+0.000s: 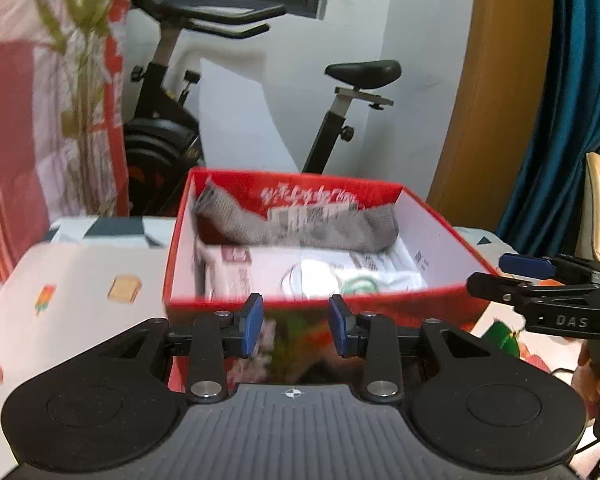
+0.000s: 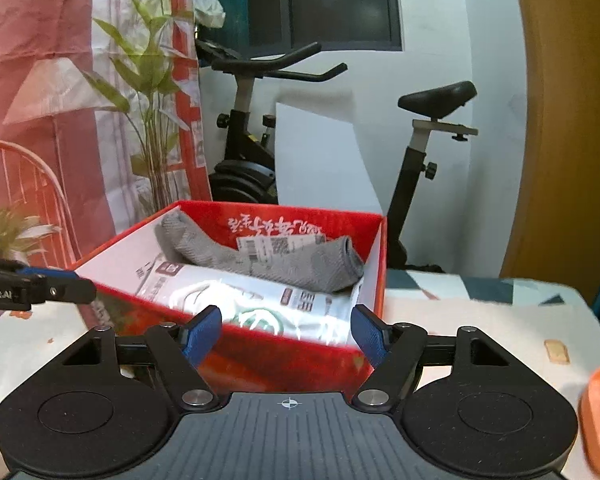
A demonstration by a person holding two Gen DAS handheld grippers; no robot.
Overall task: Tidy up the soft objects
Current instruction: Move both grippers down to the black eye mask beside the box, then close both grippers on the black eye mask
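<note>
Knitted grey sock (image 2: 260,258) drapes over glossy packets (image 2: 236,300) in red cardboard box (image 2: 284,360); both jaws released, empty.

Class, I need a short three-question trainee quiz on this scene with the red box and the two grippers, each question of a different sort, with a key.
1. True or false: the grey sock lies inside the red box.
2. What lies under the sock? A) white packet B) blue towel C) glass jar
3. Fill in: neither the left gripper nor the right gripper holds ______.

Key:
1. True
2. A, the white packet
3. anything; both stand open before the box's near wall.
</note>
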